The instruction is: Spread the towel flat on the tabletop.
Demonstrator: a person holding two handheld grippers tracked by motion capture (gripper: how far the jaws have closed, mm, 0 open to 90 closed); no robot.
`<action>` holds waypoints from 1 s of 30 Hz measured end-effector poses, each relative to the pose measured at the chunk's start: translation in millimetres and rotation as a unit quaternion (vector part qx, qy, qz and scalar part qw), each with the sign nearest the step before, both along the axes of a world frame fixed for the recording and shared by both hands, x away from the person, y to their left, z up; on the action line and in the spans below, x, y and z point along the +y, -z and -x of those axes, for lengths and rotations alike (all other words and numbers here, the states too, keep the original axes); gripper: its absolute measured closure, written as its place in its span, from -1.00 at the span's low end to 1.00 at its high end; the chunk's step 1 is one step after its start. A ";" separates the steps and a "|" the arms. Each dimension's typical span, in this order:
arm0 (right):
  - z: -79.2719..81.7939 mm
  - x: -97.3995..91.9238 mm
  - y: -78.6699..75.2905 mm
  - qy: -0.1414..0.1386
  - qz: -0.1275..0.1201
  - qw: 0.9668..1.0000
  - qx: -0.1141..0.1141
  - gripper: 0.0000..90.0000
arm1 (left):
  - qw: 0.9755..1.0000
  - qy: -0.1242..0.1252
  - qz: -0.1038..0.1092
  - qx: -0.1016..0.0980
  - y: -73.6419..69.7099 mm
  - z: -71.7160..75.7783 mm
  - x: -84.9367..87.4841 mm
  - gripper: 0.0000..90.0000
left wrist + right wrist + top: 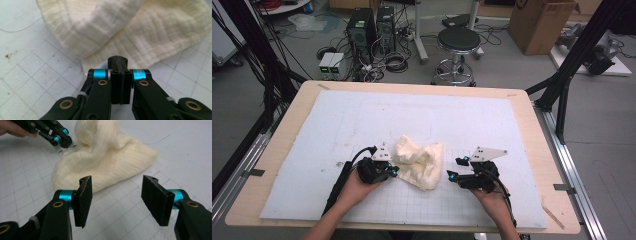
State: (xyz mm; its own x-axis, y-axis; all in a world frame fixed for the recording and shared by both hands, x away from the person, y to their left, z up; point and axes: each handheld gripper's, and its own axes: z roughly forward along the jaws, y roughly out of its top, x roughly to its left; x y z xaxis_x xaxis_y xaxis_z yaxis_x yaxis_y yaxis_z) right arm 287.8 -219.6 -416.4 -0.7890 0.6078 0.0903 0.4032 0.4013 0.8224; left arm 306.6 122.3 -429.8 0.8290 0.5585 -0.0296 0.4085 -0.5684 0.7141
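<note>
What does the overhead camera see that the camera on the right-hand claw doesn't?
High view alone: the wooden table's edge, a black stool, computers and a cardboard box on the floor, both forearms. Right gripper view alone: the right gripper up close, jaws apart with nothing between. Both: the crumpled cream cloth on the gridded white mat, and the left gripper at the cloth's edge.
</note>
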 end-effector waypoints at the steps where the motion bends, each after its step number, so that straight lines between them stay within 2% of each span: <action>1: -0.5 1.2 1.6 -0.004 0.003 1.000 0.000 -0.07 | 1.000 0.001 0.000 -0.002 -1.5 0.8 0.7 0.99; 6: -0.6 3.6 3.4 -0.006 0.007 1.000 0.003 -0.07 | 1.000 -0.001 0.001 -0.014 -4.7 3.5 6.4 0.99; 11: -0.7 4.3 3.8 -0.006 0.007 1.000 0.003 -0.07 | 1.000 -0.012 0.012 -0.016 -7.4 2.5 15.8 0.99; 14: -1.4 3.4 3.8 -0.005 0.007 1.000 0.003 -0.08 | 1.000 -0.010 0.019 -0.014 -9.6 2.4 20.1 0.99; 15: -1.5 3.4 3.9 -0.003 0.004 1.000 0.005 -0.08 | 1.000 -0.007 0.025 -0.010 -9.3 1.9 20.2 0.75; 16: -1.5 3.4 3.9 -0.003 0.004 1.000 0.005 -0.08 | 1.000 -0.005 0.026 -0.006 -9.0 1.3 19.9 0.75; 17: -1.6 3.4 3.9 -0.003 0.004 1.000 0.005 -0.08 | 1.000 -0.004 0.023 0.008 -6.2 -0.3 17.5 0.49; 18: -1.8 3.3 3.9 -0.005 0.005 1.000 0.003 -0.08 | 1.000 -0.004 0.023 0.008 -6.2 -0.3 17.5 0.39; 20: -2.0 3.4 3.9 -0.007 0.005 1.000 0.001 -0.08 | 0.999 -0.002 0.018 0.032 -1.9 -3.6 13.5 0.21; 22: -2.1 3.4 3.9 -0.007 0.005 1.000 0.000 -0.08 | 0.999 0.003 0.015 0.031 0.6 -4.4 9.2 0.16; 23: -1.7 3.3 3.7 -0.005 0.003 1.000 0.003 -0.09 | 1.000 0.004 0.014 0.027 1.0 -4.9 7.3 0.04; 26: -1.6 3.1 3.6 -0.008 0.002 1.000 0.004 -0.09 | 1.000 0.007 0.012 0.027 3.8 -7.0 3.3 0.07; 27: -1.6 3.1 3.6 -0.008 0.002 1.000 0.004 -0.09 | 1.000 0.008 0.007 0.021 4.9 -6.3 1.9 0.07; 28: -1.6 3.1 3.6 -0.009 0.001 1.000 0.002 -0.09 | 1.000 0.006 -0.005 0.004 5.3 -4.4 -0.6 0.13; 29: -1.6 3.1 3.4 -0.010 0.001 1.000 -0.001 -0.09 | 1.000 0.004 -0.011 -0.005 5.6 -3.1 -2.2 0.31; 30: -1.6 3.1 3.4 -0.010 0.001 1.000 -0.001 -0.09 | 1.000 0.005 -0.015 -0.011 5.9 -2.2 -3.8 0.31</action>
